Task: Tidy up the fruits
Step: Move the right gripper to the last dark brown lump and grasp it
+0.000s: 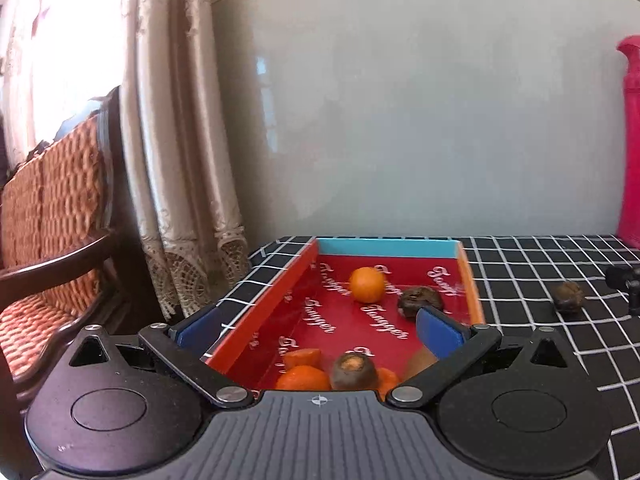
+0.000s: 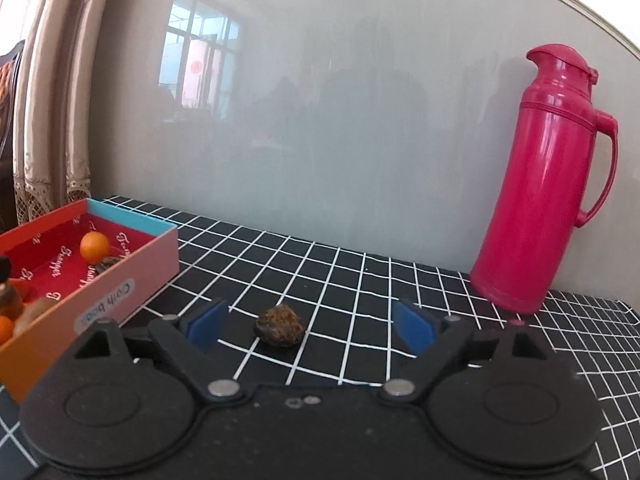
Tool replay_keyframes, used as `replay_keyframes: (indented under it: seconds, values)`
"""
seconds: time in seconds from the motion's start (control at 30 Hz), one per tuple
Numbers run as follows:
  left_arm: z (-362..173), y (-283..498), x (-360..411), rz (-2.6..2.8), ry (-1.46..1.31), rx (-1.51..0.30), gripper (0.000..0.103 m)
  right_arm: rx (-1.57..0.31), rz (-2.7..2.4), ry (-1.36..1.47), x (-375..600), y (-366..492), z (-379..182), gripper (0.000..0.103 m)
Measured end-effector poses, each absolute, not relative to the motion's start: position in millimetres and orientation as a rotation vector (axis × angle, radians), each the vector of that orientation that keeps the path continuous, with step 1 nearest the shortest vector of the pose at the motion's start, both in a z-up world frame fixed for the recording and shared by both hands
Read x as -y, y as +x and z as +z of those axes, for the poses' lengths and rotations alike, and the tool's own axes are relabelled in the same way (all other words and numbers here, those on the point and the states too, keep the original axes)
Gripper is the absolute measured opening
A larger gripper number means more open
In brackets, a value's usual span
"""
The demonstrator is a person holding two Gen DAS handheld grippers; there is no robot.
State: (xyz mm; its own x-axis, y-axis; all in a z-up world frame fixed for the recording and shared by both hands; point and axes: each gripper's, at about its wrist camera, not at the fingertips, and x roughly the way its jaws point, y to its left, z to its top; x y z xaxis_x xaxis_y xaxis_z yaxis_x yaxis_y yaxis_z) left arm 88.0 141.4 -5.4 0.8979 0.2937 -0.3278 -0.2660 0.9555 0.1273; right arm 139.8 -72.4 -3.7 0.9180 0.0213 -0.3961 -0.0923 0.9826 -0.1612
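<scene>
A red-lined box (image 1: 280, 292) sits on the black checked tablecloth and holds several oranges, one at the far end (image 1: 367, 285), and dark brown fruits (image 1: 420, 301). My left gripper (image 1: 320, 330) is open and empty above the box's near end. One dark brown fruit (image 2: 279, 325) lies on the cloth right of the box; it also shows in the left wrist view (image 1: 568, 297). My right gripper (image 2: 310, 326) is open, its blue pads (image 2: 208, 326) on either side of that fruit, apart from it. The box also shows in the right wrist view (image 2: 120, 292).
A pink thermos jug (image 2: 548, 184) stands against the wall at the back right. A grey wall runs behind the table (image 2: 360, 280). Curtains (image 1: 180, 160) and a wooden chair with an orange cushion (image 1: 52, 208) are left of the table.
</scene>
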Motion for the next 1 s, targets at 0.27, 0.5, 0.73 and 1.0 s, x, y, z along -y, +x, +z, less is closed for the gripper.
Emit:
replay_keyframes:
  seconds: [0.27, 0.5, 0.73, 1.0]
  values:
    - [-8.2, 93.8, -156.5, 0.355, 0.074, -0.344, 0.103, -0.454, 0.068, -0.163, 66.5, 165.7, -24.8, 0.086]
    - [-16.8, 101.6, -174.8, 0.394, 0.048, -0.366, 0.103, -0.497, 0.078, -0.161, 52.0, 187.5, -32.6, 0.083]
    - [-19.7, 106.1, -187.8, 0.446, 0.047, -0.367, 0.103, -0.525, 0.072, -0.154, 49.6, 202.4, -38.6, 0.077]
    - [-19.9, 104.6, -203.9, 0.463, 0.029, -0.377, 0.103, -0.580, 0.049, -0.141, 53.1, 220.4, -46.1, 0.069]
